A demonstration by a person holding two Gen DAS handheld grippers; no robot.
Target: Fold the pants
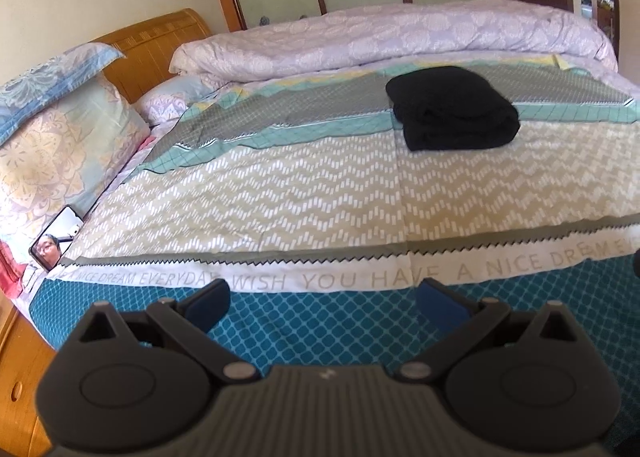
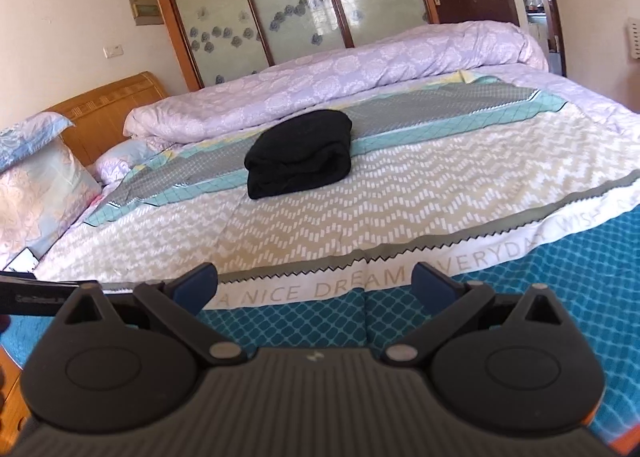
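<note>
My left tongs (image 1: 323, 303) are wide open and hold nothing; the two blue pads stand far apart over the teal border of the bed cover (image 1: 320, 193). My right tongs (image 2: 316, 285) are the same, spread wide and empty, also above the near edge of the cover. Neither one touches any cloth.

The pants (image 1: 452, 109) lie on the bed as a compact black bundle, in several layers with the folded edge toward me. From the left view they are at about 1 o'clock, well apart from the pads. In the right view the pants (image 2: 300, 153) are near 12 o'clock, a little to the left, also well apart. They sit across the grey and turquoise stripes, just before the rolled lilac duvet (image 1: 380, 37), which is pushed to the far side, I think to leave a flat place for the work.

I judge the folding is finished, or almost: the bundle looks tidy, no leg hangs out, and I hold both tongs back and open, as one does after letting go. If one more step is needed, it would be only to press the top flat, since the upper layer looks a little puffy.

A phone (image 1: 56, 237) leans at the pillow (image 1: 60, 137) at 9 o'clock, its screen lit.
</note>
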